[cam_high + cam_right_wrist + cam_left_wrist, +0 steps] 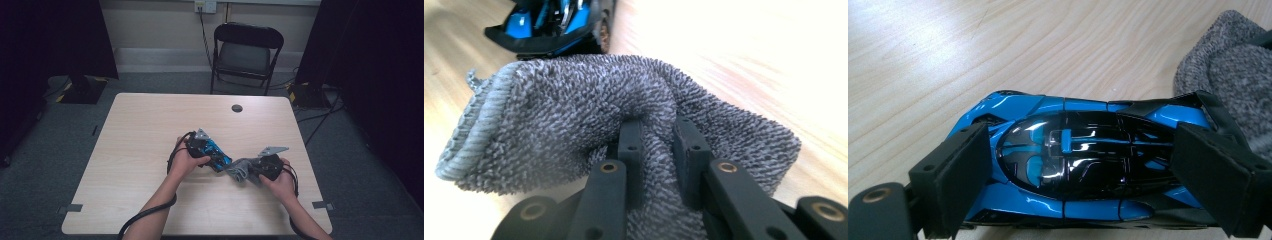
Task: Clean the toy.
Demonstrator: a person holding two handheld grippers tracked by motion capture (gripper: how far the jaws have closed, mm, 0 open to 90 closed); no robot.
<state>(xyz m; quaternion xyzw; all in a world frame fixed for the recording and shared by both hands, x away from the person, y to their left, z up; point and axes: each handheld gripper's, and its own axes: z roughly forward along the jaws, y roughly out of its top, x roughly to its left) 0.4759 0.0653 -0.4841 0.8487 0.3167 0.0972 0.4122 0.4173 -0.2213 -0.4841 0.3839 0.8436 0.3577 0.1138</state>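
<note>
Fingers of the left gripper (1078, 175) stand wide apart and press on the two ends of a blue toy car (1073, 160), which lies lengthwise between them on the pale wooden surface (998, 45). The right gripper (659, 150) has its fingers nearly closed, pinching a fold of a grey cloth (574, 115) that bunches around them. In the high view both grippers meet near the middle of the surface (150, 125), the left gripper (220, 159) with the car (217, 152) just beside the cloth (239, 170) held by the right gripper (248, 172), and a black chair (247, 52) stands beyond the far edge. The left gripper view gives the car's glossy black roof and the cloth's edge close at its rear. The right gripper view shows the cloth's ribbed hem and looped pile, with the car just behind it.
</note>
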